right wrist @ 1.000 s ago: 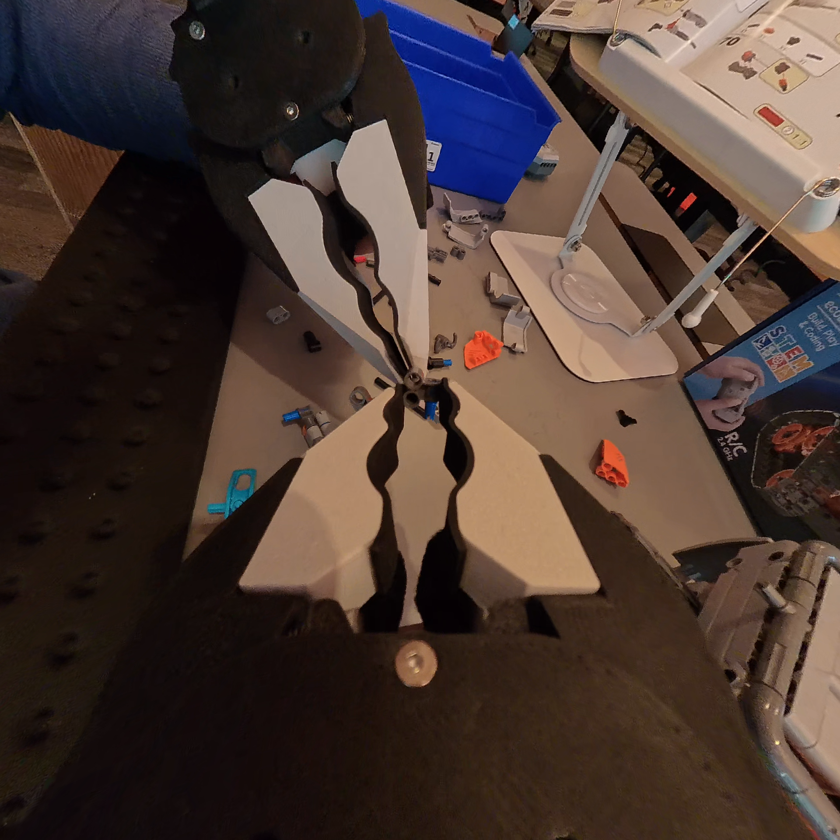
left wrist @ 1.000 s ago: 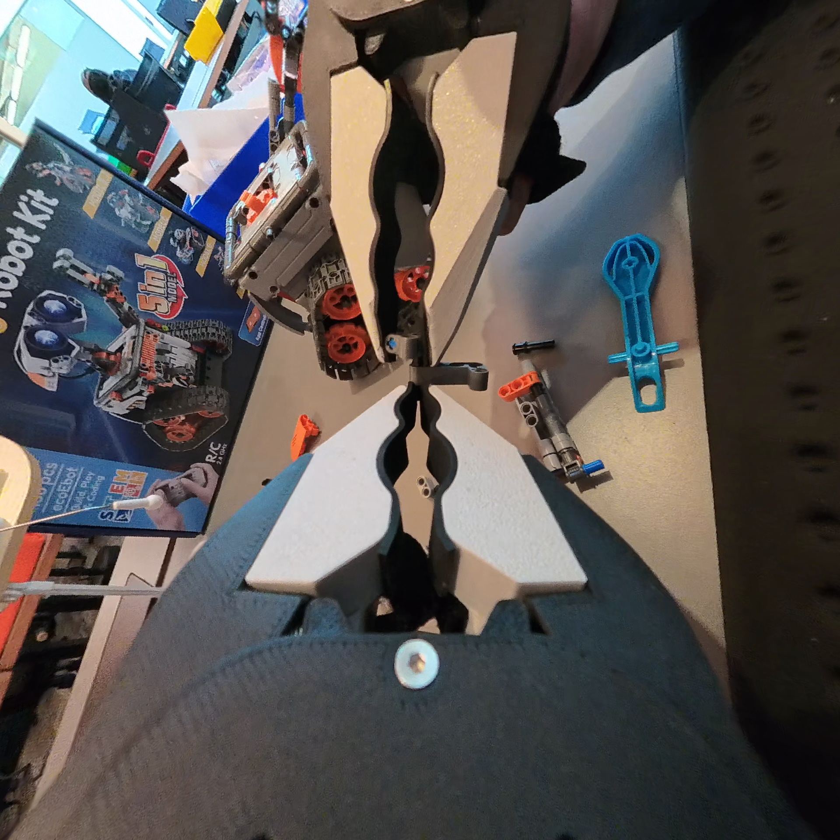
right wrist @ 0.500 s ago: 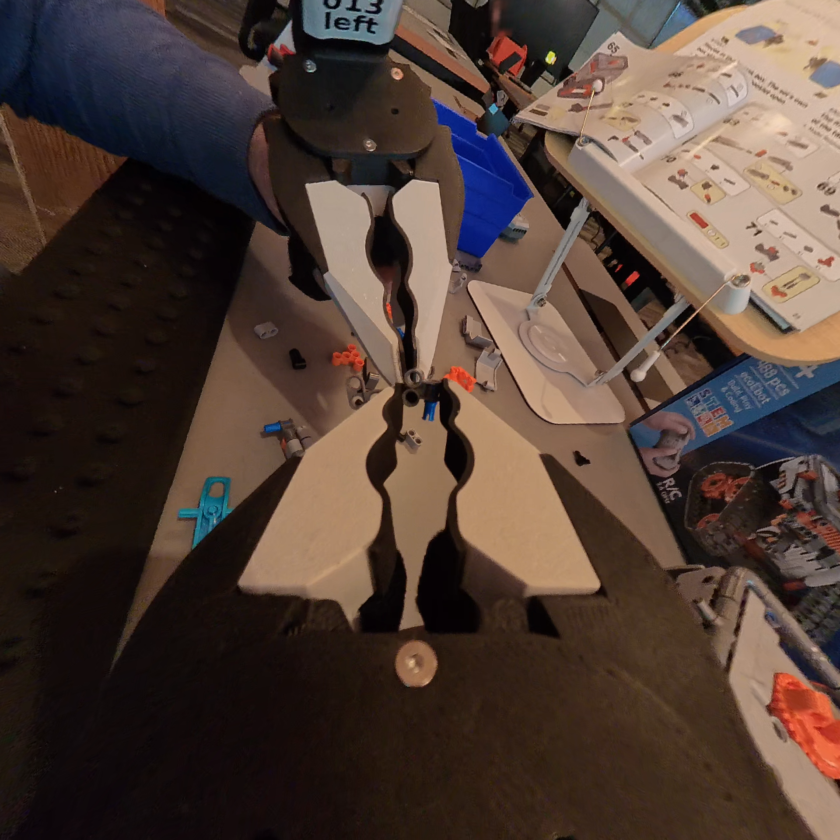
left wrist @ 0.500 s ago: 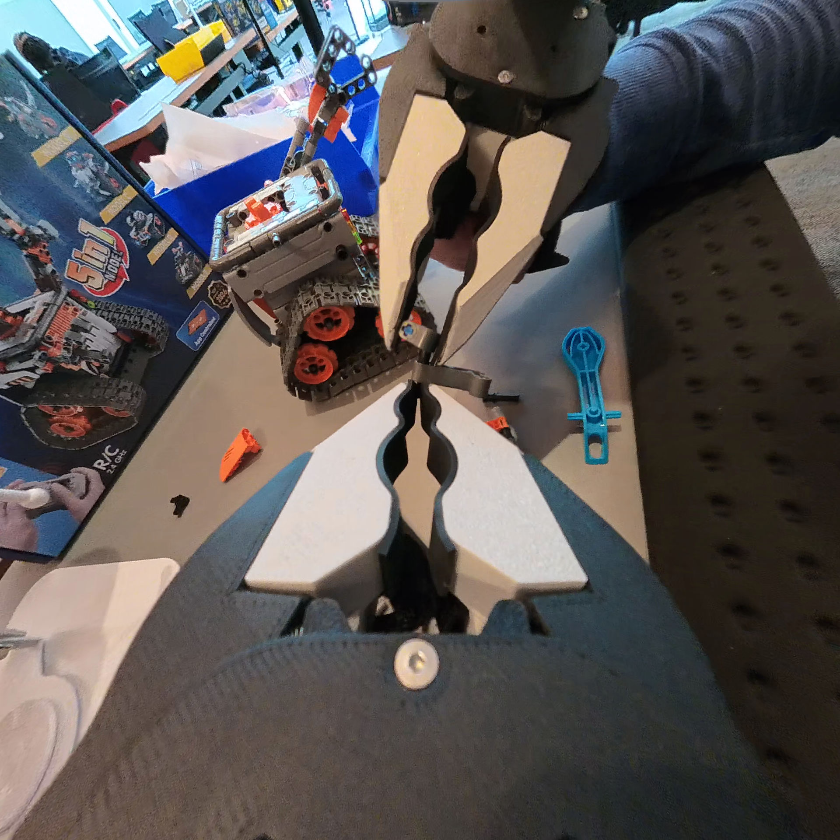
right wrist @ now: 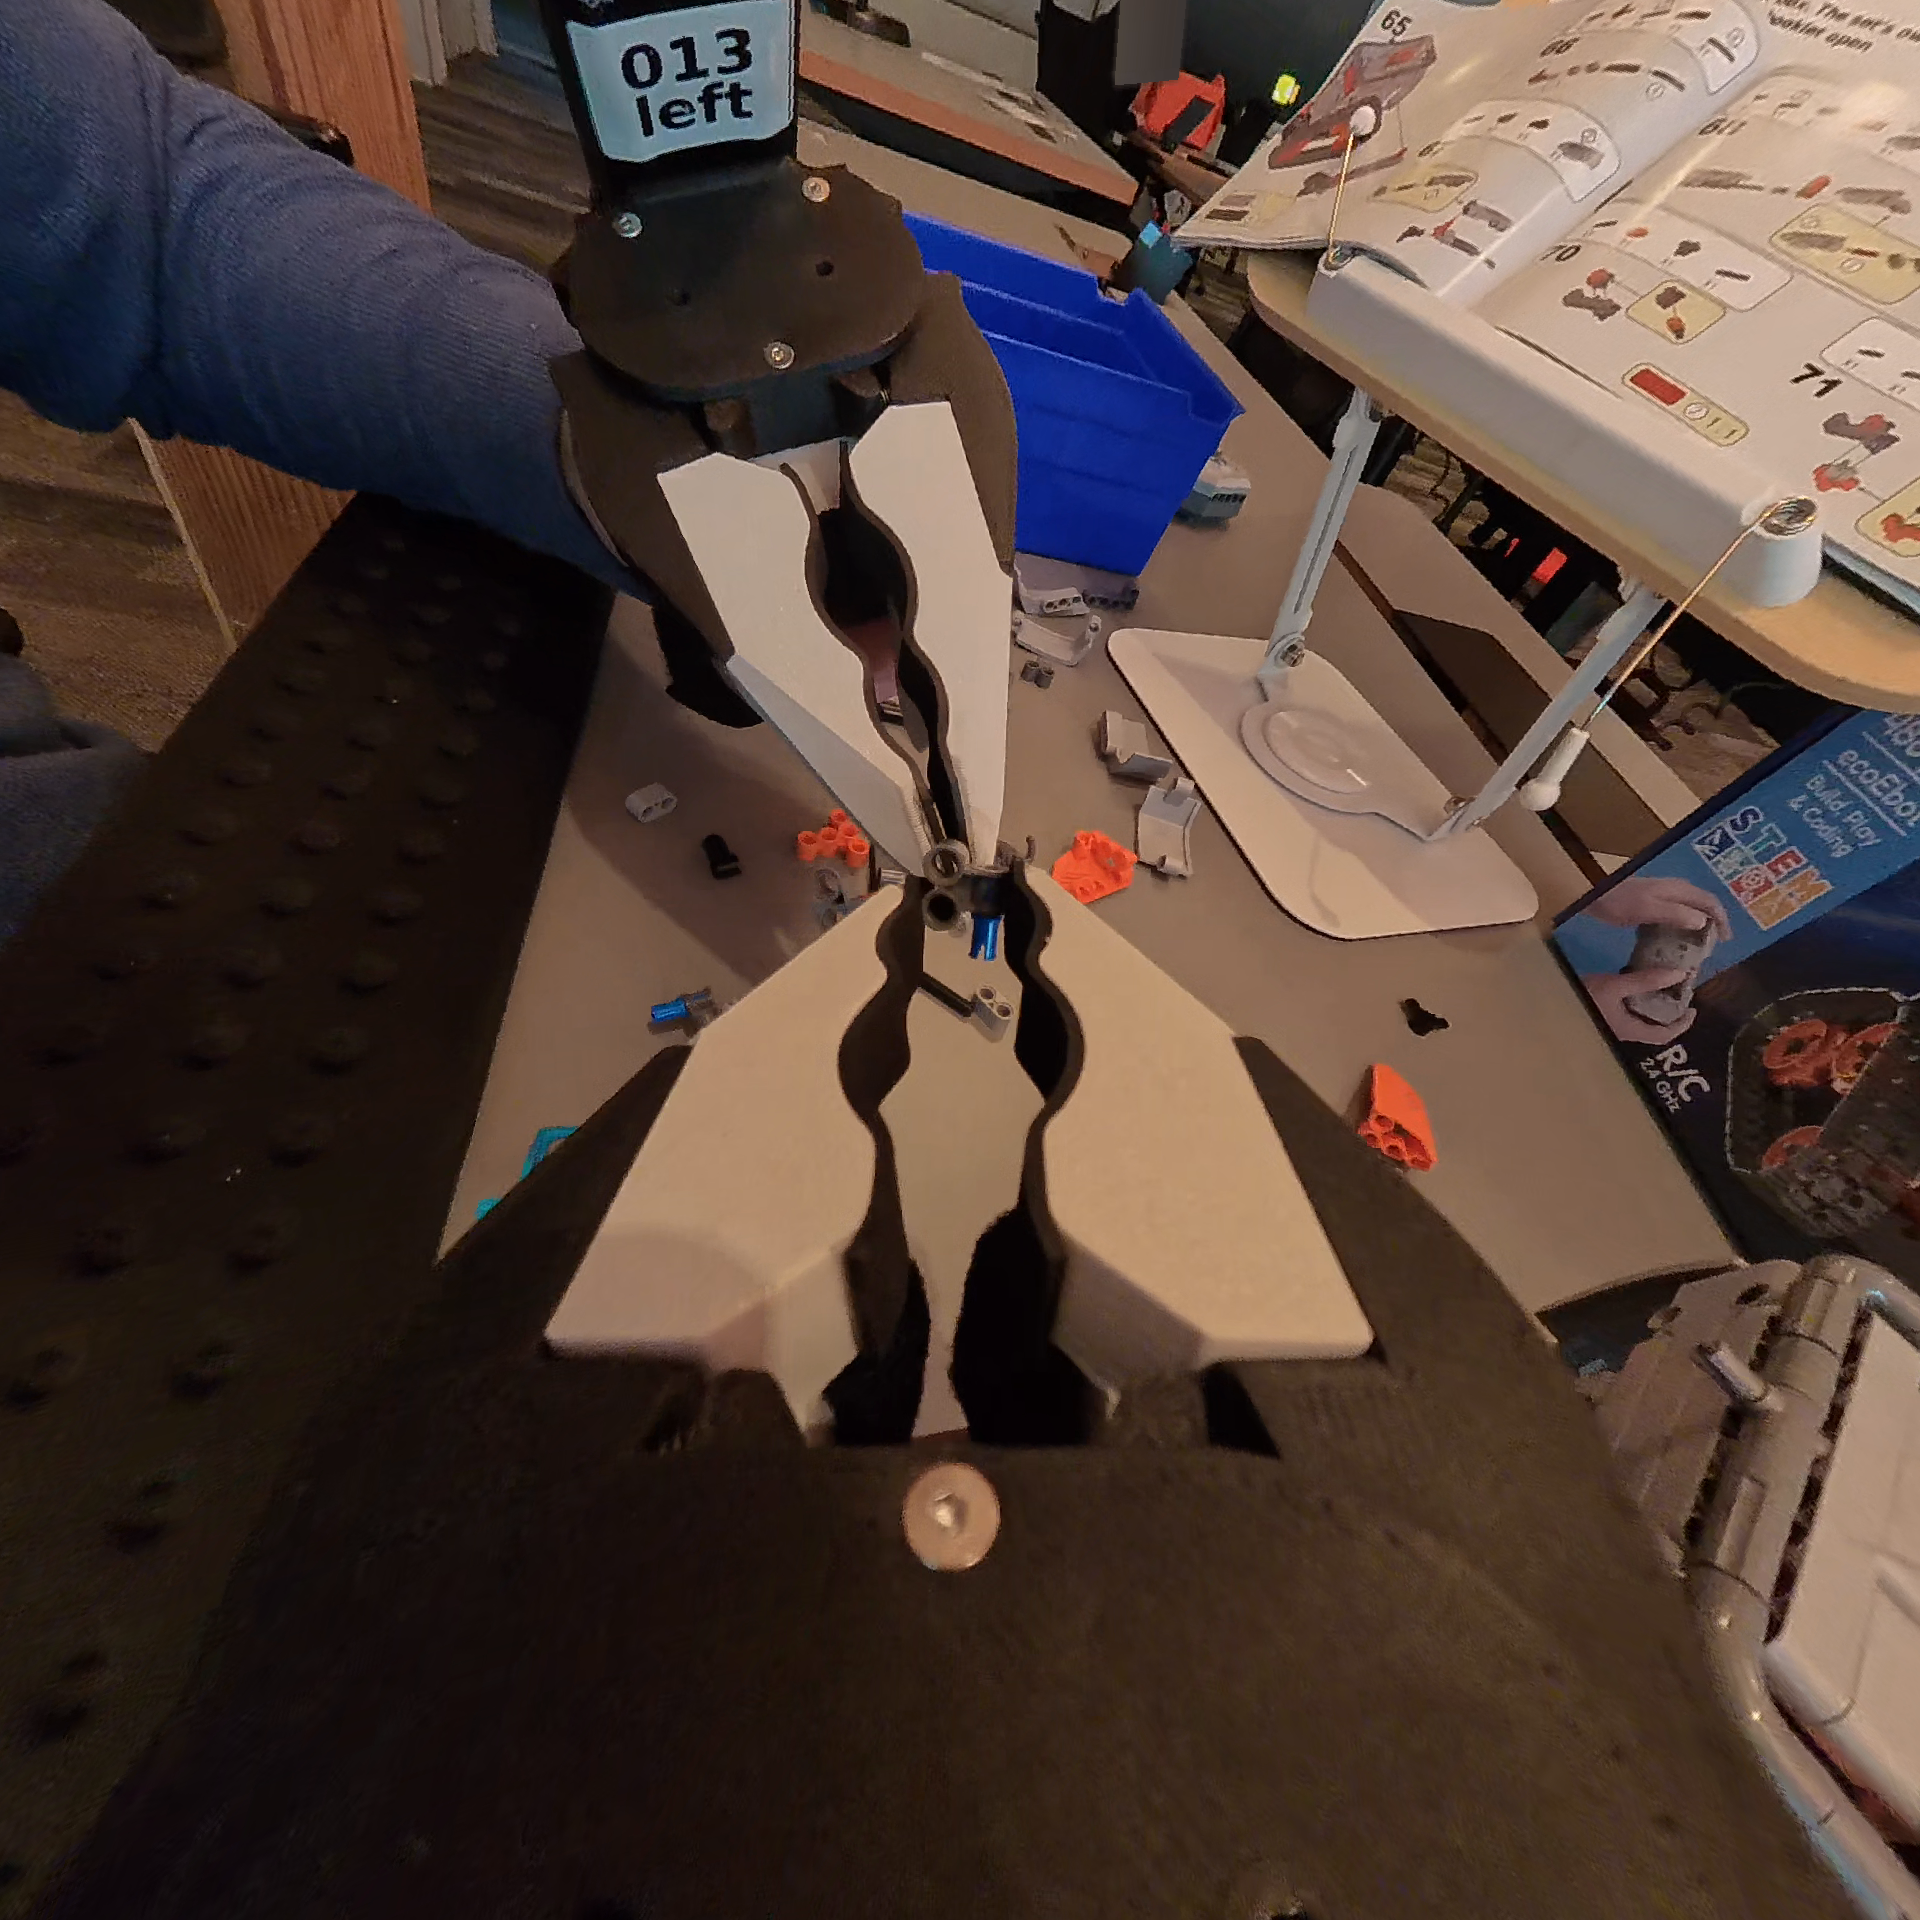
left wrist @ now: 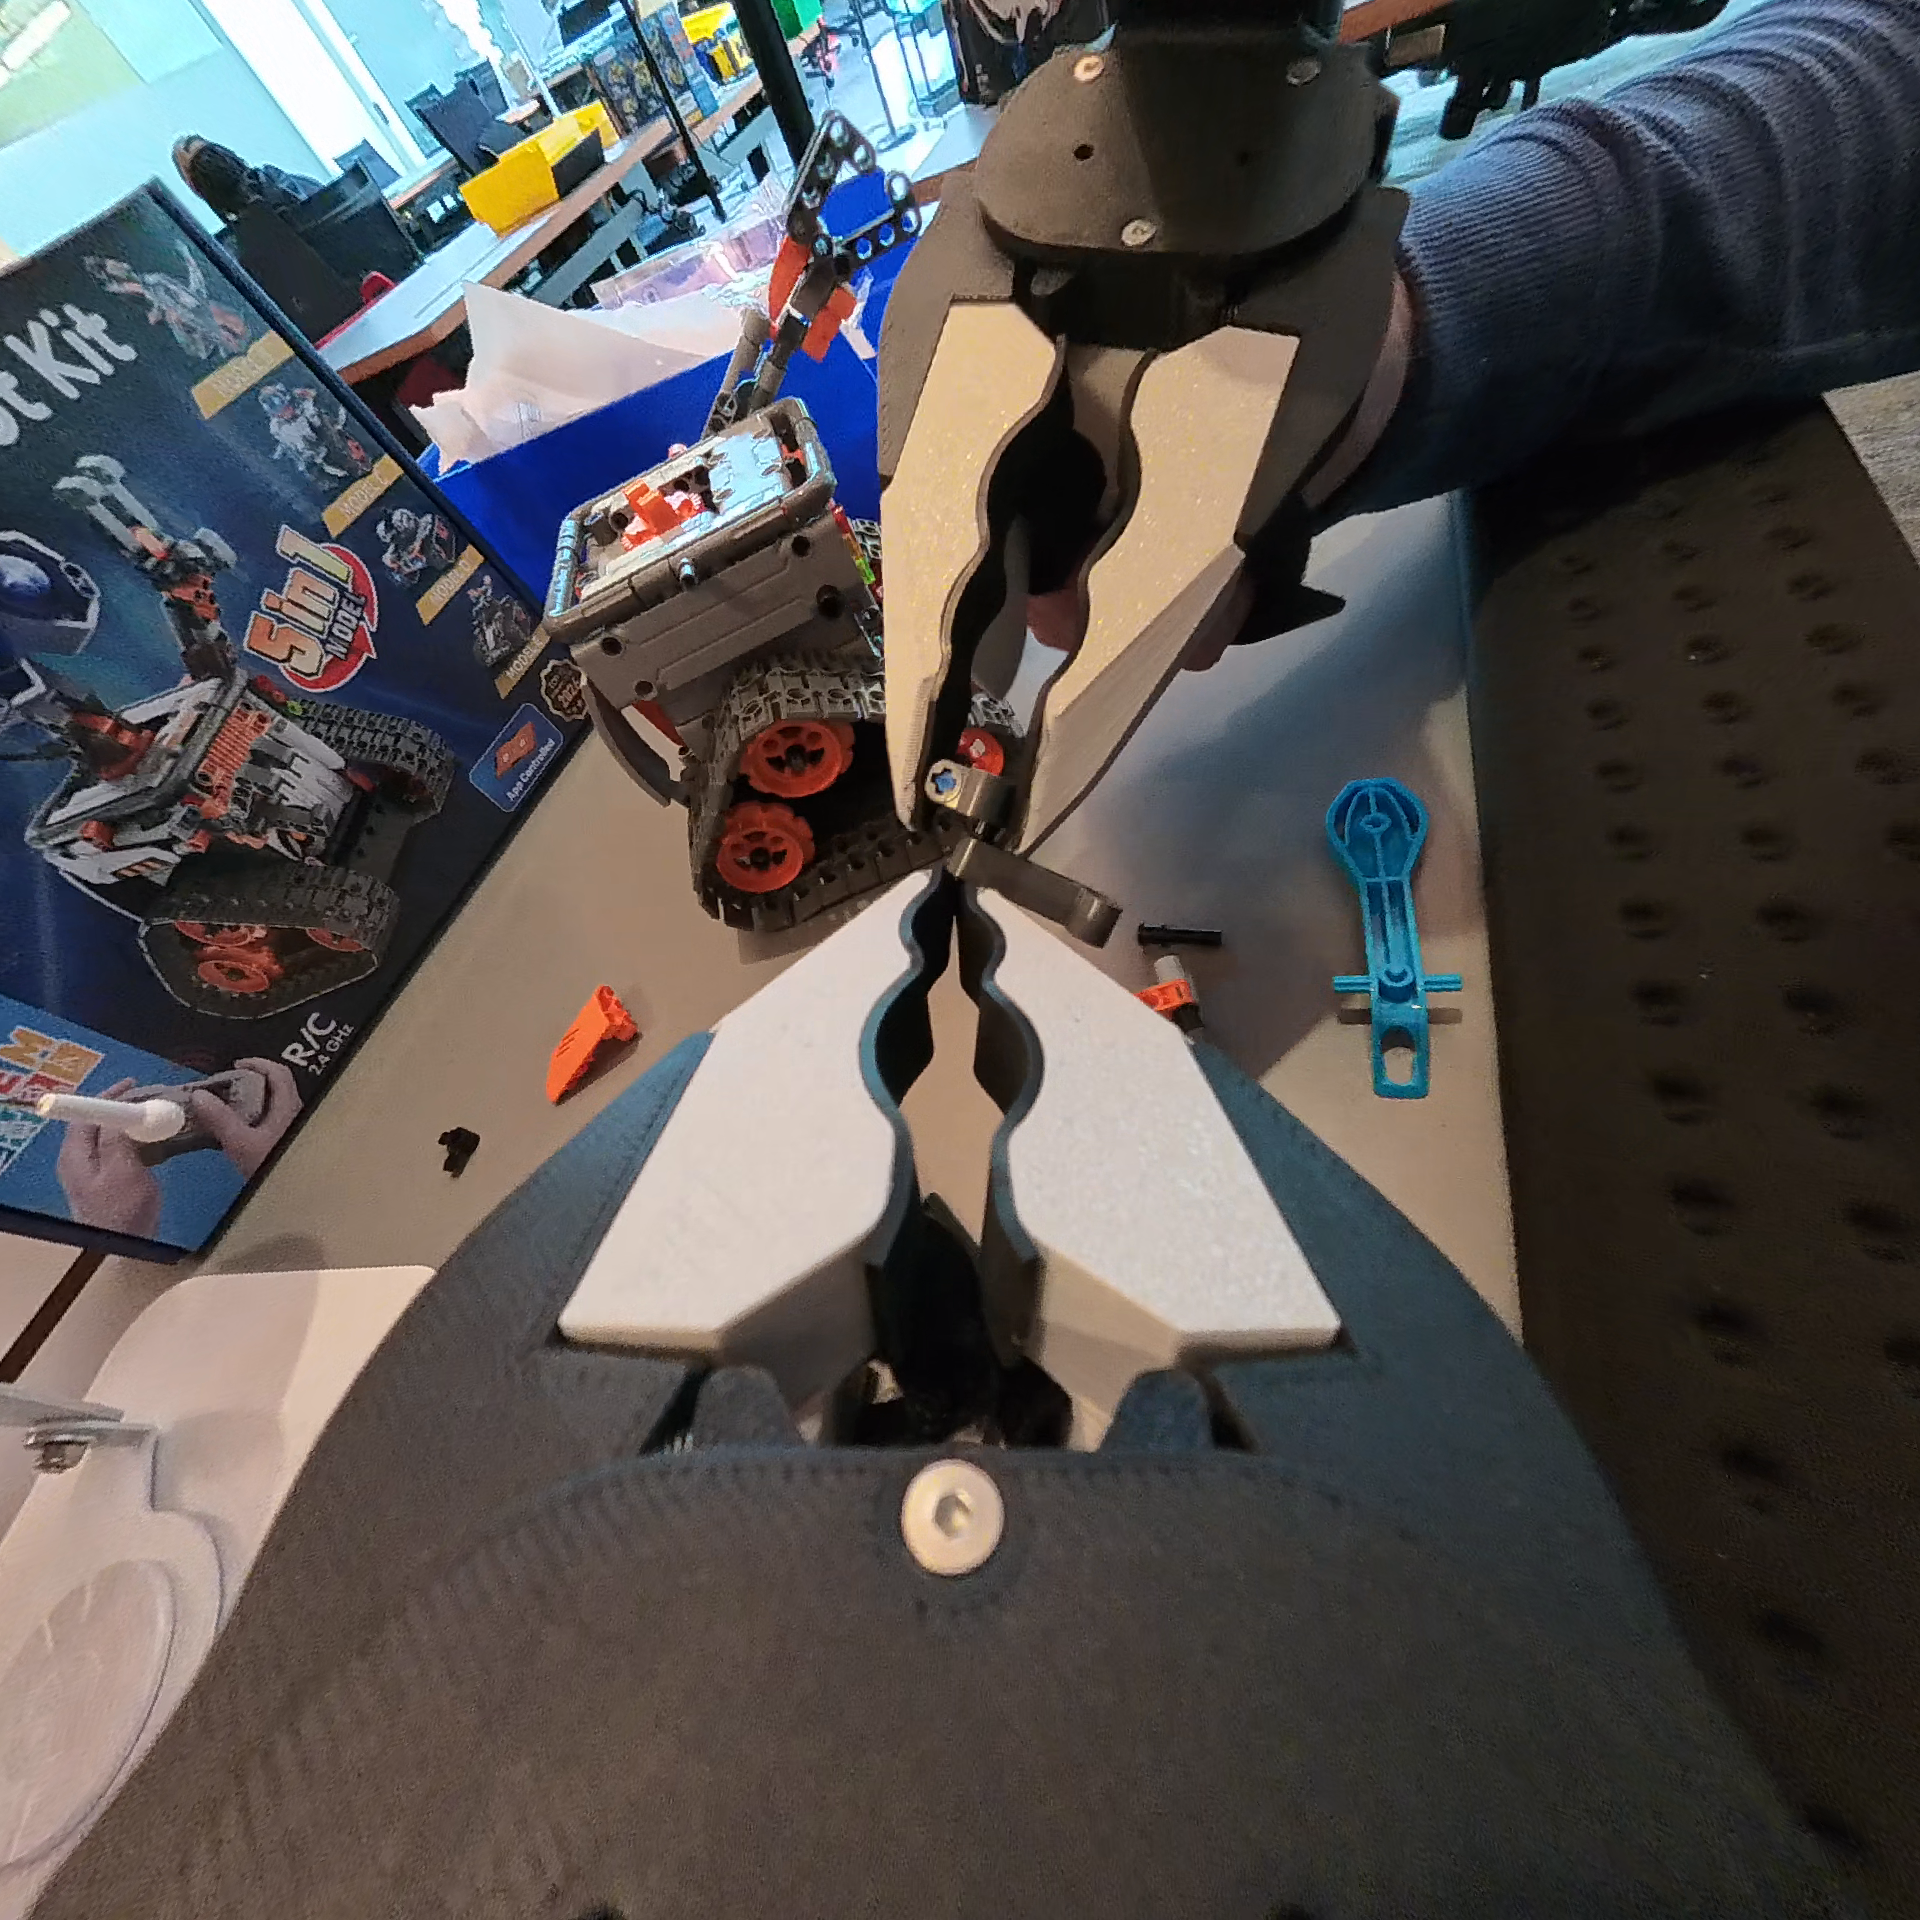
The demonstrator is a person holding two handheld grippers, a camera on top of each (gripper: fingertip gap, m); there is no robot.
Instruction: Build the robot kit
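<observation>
Left gripper [left wrist: 951, 883] pinching grey beam [left wrist: 1039, 888]; right gripper [left wrist: 971, 805] clamped on connector [left wrist: 961, 784] with blue pin, tip-to-tip. Joining unconfirmed.

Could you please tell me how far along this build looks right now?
Looks done: the tracked vehicle stands assembled on the table. In hand: the left gripper is shut on a grey beam and the right gripper on a grey connector with a blue pin, tip to tip; whether they are joined I cannot tell. Left: an orange piece, a black pin and other small parts lie loose.
</observation>
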